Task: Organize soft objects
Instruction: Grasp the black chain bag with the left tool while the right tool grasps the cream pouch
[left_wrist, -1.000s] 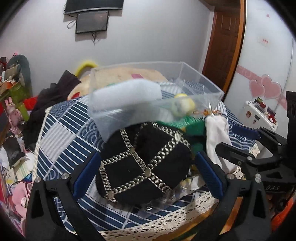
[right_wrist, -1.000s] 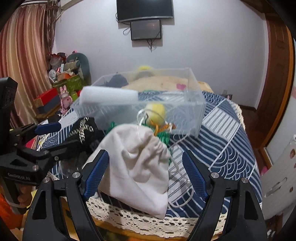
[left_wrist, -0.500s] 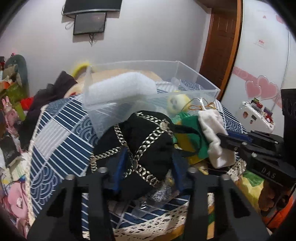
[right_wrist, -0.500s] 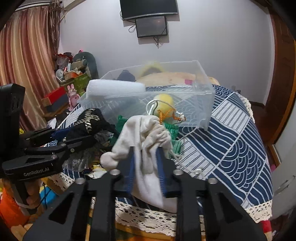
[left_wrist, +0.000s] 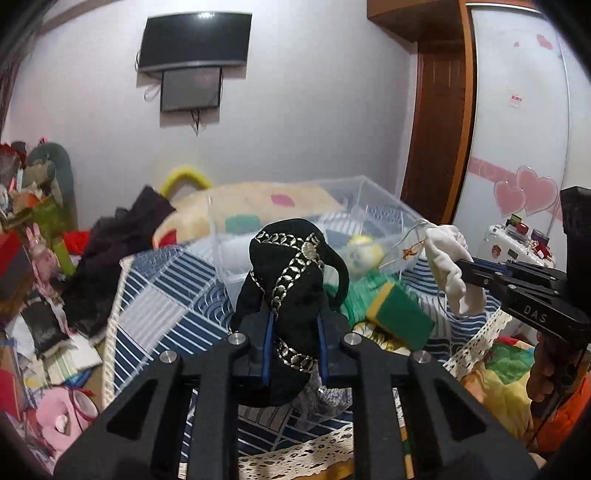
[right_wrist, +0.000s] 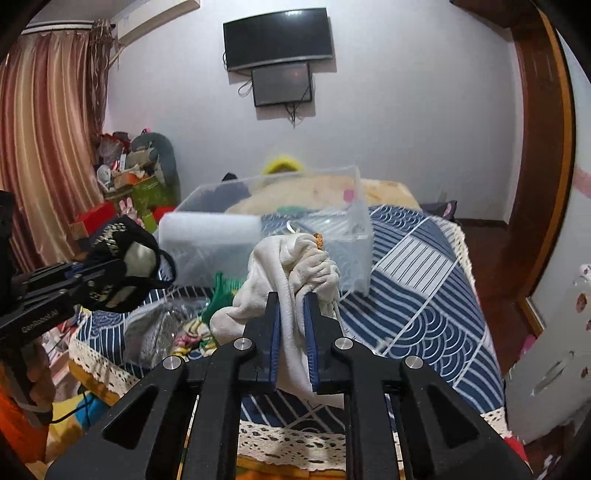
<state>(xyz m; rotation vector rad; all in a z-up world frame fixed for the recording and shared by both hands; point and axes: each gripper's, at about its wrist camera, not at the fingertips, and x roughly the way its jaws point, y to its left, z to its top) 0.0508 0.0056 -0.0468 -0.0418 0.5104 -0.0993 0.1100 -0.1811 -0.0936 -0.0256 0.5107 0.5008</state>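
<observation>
My left gripper (left_wrist: 293, 328) is shut on a black pouch with gold chain trim (left_wrist: 295, 266) and holds it lifted above the bed; the pouch also shows in the right wrist view (right_wrist: 123, 266). My right gripper (right_wrist: 293, 317) is shut on a white drawstring cloth bag (right_wrist: 291, 266), also lifted; the bag shows at the right of the left wrist view (left_wrist: 448, 258). A clear plastic bin (right_wrist: 354, 221) stands beyond both, holding a white foam roll (right_wrist: 210, 229) and a yellow ball (left_wrist: 364, 251).
A green-and-yellow sponge (left_wrist: 400, 314) and green yarn (right_wrist: 219, 288) lie on the blue patterned bedspread (right_wrist: 424, 288) in front of the bin. Dark clothes (left_wrist: 110, 258) are heaped at the left, clutter on the floor beyond. A white cabinet (left_wrist: 517, 147) stands right.
Both grippers closed from open onto their items, the left on the black pouch and the right on the white bag, and raised them off the bed toward the bin.
</observation>
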